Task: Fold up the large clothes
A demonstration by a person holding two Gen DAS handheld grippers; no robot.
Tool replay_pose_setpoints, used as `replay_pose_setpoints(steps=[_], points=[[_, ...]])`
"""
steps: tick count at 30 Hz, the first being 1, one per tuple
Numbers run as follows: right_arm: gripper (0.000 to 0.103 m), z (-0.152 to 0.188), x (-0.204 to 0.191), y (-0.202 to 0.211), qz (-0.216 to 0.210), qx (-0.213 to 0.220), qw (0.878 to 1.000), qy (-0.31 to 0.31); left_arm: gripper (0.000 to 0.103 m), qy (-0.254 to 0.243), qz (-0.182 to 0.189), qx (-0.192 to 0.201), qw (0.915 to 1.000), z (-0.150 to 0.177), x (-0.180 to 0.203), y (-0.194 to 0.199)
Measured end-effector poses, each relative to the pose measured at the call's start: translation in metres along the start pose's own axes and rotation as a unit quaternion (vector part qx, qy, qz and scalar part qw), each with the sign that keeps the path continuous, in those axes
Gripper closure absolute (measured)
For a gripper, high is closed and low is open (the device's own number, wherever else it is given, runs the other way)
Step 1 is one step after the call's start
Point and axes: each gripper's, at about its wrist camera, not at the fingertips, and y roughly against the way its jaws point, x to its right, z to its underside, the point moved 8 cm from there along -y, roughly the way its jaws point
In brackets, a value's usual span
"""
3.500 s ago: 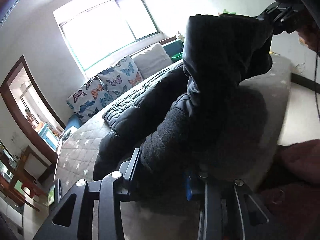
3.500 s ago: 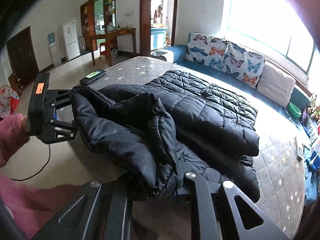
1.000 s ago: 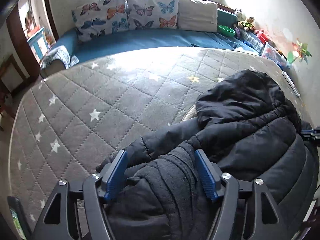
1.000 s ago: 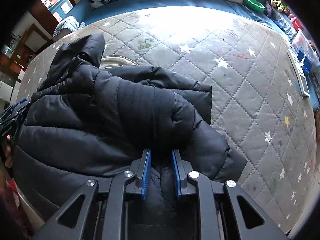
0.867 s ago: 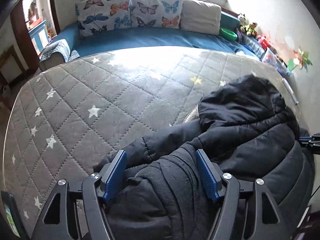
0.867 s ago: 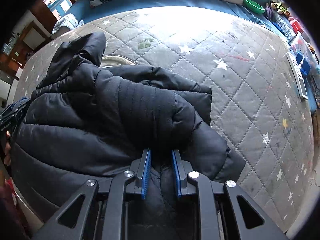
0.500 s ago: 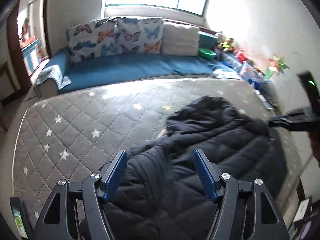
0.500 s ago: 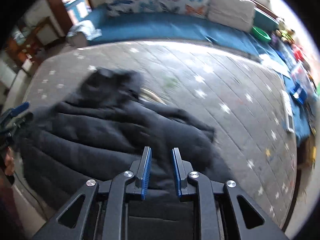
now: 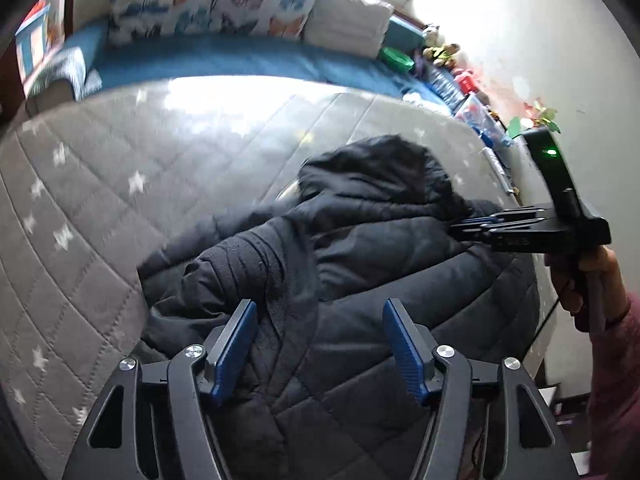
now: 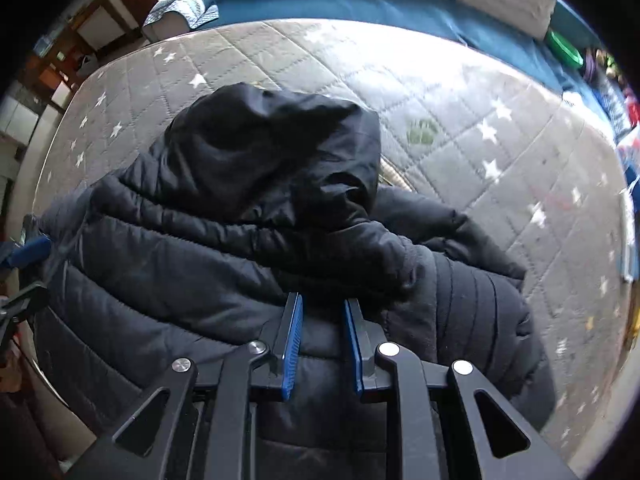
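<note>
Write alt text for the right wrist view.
A black puffer jacket lies folded on a grey star-patterned mattress, its hood pointing away from the camera. The right gripper hangs just above it, its blue-padded fingers narrowly parted and holding nothing. A blue sofa runs behind.

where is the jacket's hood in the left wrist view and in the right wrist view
Left wrist view: the hood lies right of centre, at the far end of the black puffer jacket, beyond the open left tongs.
Right wrist view: the hood lies upper centre-left, straight beyond the right tongs.
Shared landmark: the green bowl on the blue bench beyond the mattress.
</note>
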Motion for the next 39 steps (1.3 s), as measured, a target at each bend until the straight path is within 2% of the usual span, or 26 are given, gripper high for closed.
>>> replay_pose_setpoints(steps=[5, 10, 14, 19, 22, 24, 28, 33, 39], points=[[0.08, -0.003, 0.008, -0.017, -0.011, -0.011, 1.0, -0.022, 0.039, 0.009, -0.004, -0.009, 0.9999, -0.004, -0.01, -0.017], [0.08, -0.004, 0.011, -0.019, -0.002, 0.005, 1.0, -0.023, 0.039, 0.017, -0.016, -0.014, 0.9996, -0.003, -0.008, -0.023], [0.08, 0.005, 0.01, 0.011, 0.012, 0.041, 0.999, -0.004, 0.038, 0.005, -0.023, 0.018, 0.9996, 0.0, 0.006, 0.006], [0.08, 0.046, 0.01, 0.058, 0.019, 0.056, 0.998, 0.028, 0.038, -0.021, -0.039, 0.059, 0.9973, 0.019, 0.021, 0.061], [0.075, 0.077, 0.019, 0.081, 0.028, 0.059, 0.997, 0.05, 0.038, -0.024, -0.043, 0.056, 0.9972, 0.043, 0.022, 0.075], [0.068, 0.096, 0.022, 0.088, 0.027, 0.054, 0.997, 0.053, 0.038, -0.022, -0.039, 0.048, 0.9978, 0.057, 0.019, 0.077], [0.067, 0.109, 0.022, 0.081, 0.04, 0.041, 0.997, 0.06, 0.038, -0.004, -0.038, 0.028, 0.9989, 0.082, 0.003, 0.064], [0.067, 0.128, 0.041, 0.05, 0.024, 0.004, 0.999, 0.027, 0.038, 0.033, -0.003, 0.026, 0.9991, 0.09, -0.011, 0.05], [0.066, 0.127, 0.047, 0.023, 0.001, -0.01, 1.0, 0.015, 0.038, 0.032, -0.018, 0.014, 0.9992, 0.089, -0.018, 0.029]])
